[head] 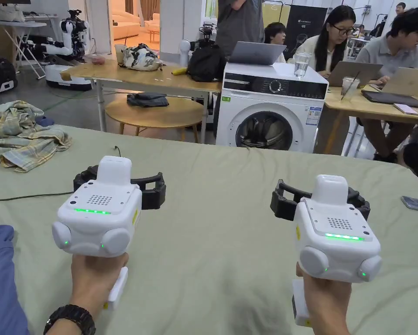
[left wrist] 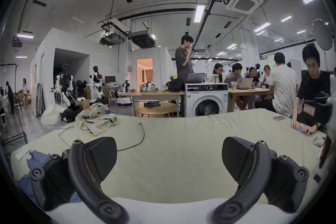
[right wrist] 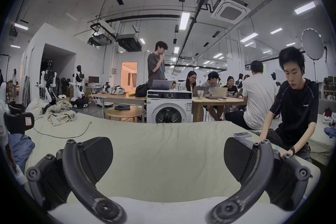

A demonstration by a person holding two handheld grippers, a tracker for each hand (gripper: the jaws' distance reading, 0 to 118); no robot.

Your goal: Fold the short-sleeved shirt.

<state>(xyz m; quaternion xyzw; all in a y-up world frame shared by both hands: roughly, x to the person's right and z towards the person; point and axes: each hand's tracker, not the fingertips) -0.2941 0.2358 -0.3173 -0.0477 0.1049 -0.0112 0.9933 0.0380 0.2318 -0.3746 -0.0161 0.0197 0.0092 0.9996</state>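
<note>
A wide open workroom with a grey ceiling, strip lights and ducts lies behind the work surface. Closest to the camera is a large table covered with a pale green cloth, bare across its middle. Beyond its far edge stands a white washing machine with a laptop and a glass of water on top. Wooden desks run to either side of it; several people sit at laptops on the right, and one person stands behind the machine. White humanoid robots stand near the far left wall.

On the table's far left corner lies a crumpled plaid garment, pale green and yellow, heaped and unfolded. A blue garment lies at the near left edge, beside the person's left forearm; only part of it shows, so its shape cannot be told. Which of the two is the short-sleeved shirt cannot be told. A thin black cable trails across the cloth from the left. A phone lies near the right edge.

The left hand-held gripper is held above the bare cloth, jaws spread wide, gripping nothing. The right hand-held gripper is level with it and well apart, jaws equally wide and empty.
</note>
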